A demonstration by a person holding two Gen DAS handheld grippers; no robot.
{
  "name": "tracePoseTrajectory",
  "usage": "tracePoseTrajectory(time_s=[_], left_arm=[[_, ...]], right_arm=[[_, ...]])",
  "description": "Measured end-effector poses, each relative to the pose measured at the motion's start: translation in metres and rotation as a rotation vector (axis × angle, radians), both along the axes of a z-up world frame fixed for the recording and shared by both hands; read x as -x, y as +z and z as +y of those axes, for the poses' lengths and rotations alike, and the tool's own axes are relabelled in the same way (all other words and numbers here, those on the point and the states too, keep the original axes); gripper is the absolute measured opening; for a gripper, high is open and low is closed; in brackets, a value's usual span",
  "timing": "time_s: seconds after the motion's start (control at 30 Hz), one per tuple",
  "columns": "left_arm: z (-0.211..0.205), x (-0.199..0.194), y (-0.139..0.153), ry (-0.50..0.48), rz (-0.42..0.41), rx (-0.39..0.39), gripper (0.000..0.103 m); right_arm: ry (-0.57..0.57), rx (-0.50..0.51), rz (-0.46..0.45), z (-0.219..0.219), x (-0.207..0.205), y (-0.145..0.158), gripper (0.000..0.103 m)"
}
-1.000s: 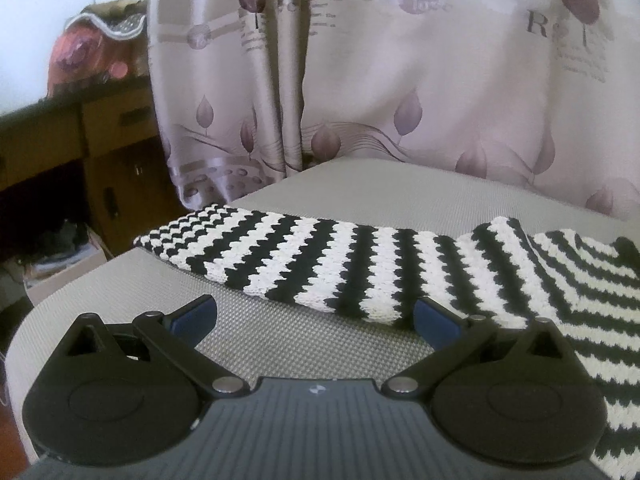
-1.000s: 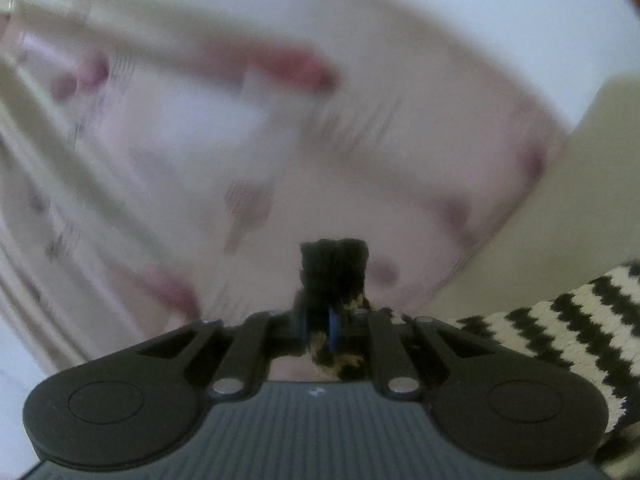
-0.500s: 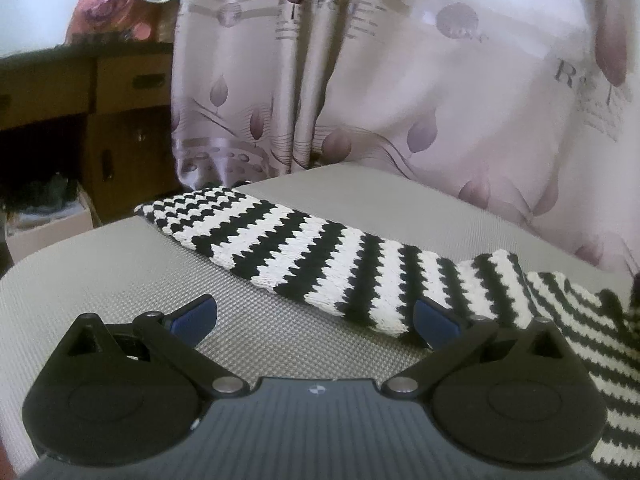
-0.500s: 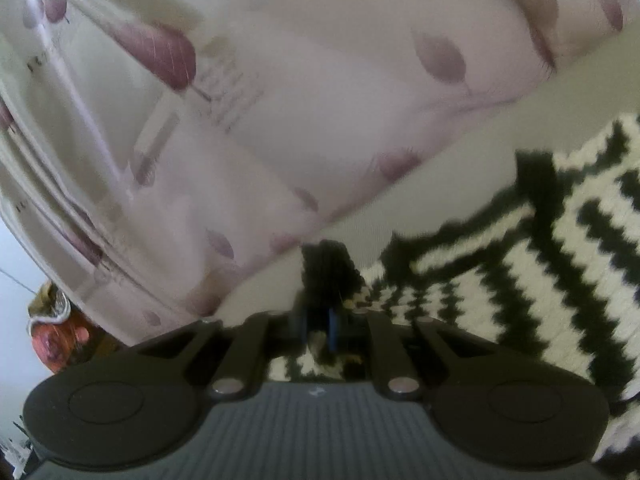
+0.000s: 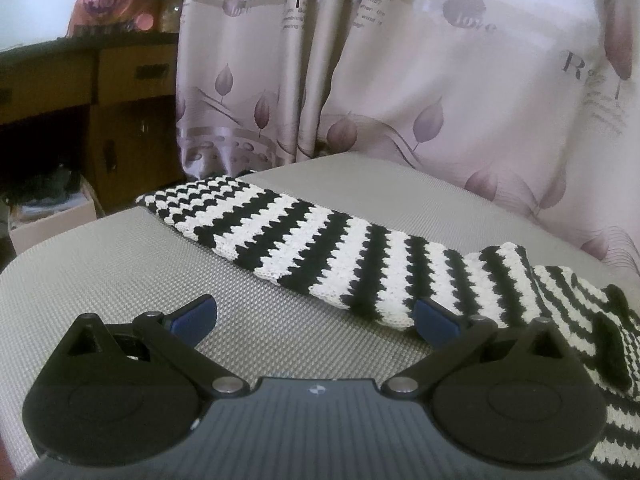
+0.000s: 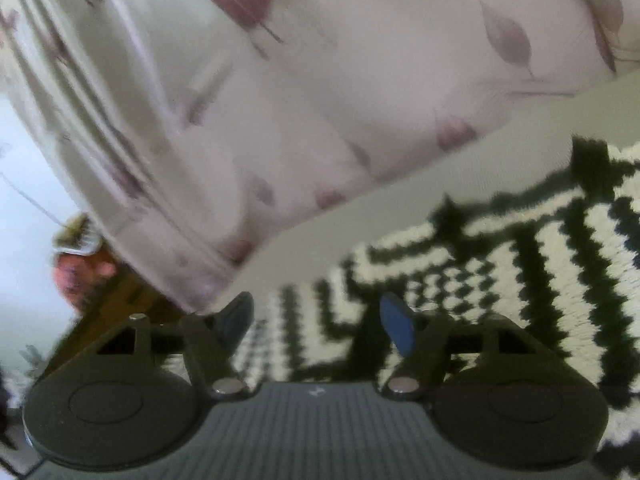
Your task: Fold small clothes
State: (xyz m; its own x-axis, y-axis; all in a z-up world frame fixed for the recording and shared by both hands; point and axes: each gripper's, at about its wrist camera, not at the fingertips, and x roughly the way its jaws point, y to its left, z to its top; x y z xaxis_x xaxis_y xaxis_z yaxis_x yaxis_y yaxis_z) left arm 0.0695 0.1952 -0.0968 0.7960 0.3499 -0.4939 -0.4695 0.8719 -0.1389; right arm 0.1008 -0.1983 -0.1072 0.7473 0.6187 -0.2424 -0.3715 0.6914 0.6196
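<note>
Black-and-white striped knit: one sweater (image 5: 352, 256) lies flat on the one grey mesh surface (image 5: 120, 272), its sleeve stretched out toward the far left edge and its body running off to the right. In the right wrist view the same sweater (image 6: 500, 280) fills the lower right, blurred, with a dark trim line crossing the stripes.

Two grippers show, one per view. The left gripper (image 5: 316, 320) hangs just above the mesh with its jaws spread wide and nothing between them; its right blue pad (image 5: 436, 322) sits just beside the sleeve's near edge, and whether it touches cannot be told. The right gripper (image 6: 316, 320) is tilted over the sweater; its jaws have just been opening, and they stand apart with only knit seen beyond the gap, no fabric pinched.

One patterned curtain (image 5: 400, 80) hangs behind the surface. One wooden cabinet (image 5: 80, 92) stands at far left.
</note>
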Motion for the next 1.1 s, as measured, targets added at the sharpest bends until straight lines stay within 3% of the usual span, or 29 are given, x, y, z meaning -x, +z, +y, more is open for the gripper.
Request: tracePoseTrajectory(time_s=[0.1, 0.17, 0.27, 0.37, 0.47, 0.6, 0.7, 0.9, 1.0, 1.1], left_arm=[[0.002, -0.003, -0.001, -0.002, 0.011, 0.018, 0.103], [0.005, -0.006, -0.002, -0.012, 0.02, 0.049, 0.103], [0.019, -0.008, -0.004, -0.045, 0.015, 0.143, 0.103], [0.038, -0.001, 0.002, -0.044, -0.059, 0.234, 0.102], [0.066, -0.001, 0.009, -0.051, -0.056, 0.293, 0.102], [0.13, 0.005, 0.019, 0.054, -0.059, 0.373, 0.088], [0.189, 0.009, 0.024, 0.133, -0.09, 0.459, 0.086], [0.283, -0.015, 0.008, 0.166, 0.037, 0.679, 0.084], [0.298, -0.033, -0.011, 0.118, 0.112, 0.779, 0.084], [0.3, -0.046, -0.028, 0.091, 0.13, 0.834, 0.084]], right_arm=[[-0.026, 0.153, -0.094, -0.016, 0.039, 0.017, 0.07], [-0.106, 0.311, -0.166, -0.03, 0.068, 0.023, 0.072], [-0.175, 0.428, -0.16, -0.057, 0.089, 0.013, 0.072], [-0.197, 0.402, -0.074, -0.082, 0.095, -0.005, 0.073], [-0.197, 0.418, -0.062, -0.087, 0.104, -0.017, 0.072], [-0.182, 0.426, -0.046, -0.083, 0.11, -0.027, 0.072], [-0.17, 0.436, -0.037, -0.074, 0.11, -0.035, 0.072], [-0.158, 0.475, -0.039, -0.064, 0.111, -0.042, 0.072], [-0.162, 0.479, -0.03, -0.064, 0.111, -0.043, 0.072], [-0.172, 0.475, -0.022, -0.065, 0.11, -0.044, 0.072]])
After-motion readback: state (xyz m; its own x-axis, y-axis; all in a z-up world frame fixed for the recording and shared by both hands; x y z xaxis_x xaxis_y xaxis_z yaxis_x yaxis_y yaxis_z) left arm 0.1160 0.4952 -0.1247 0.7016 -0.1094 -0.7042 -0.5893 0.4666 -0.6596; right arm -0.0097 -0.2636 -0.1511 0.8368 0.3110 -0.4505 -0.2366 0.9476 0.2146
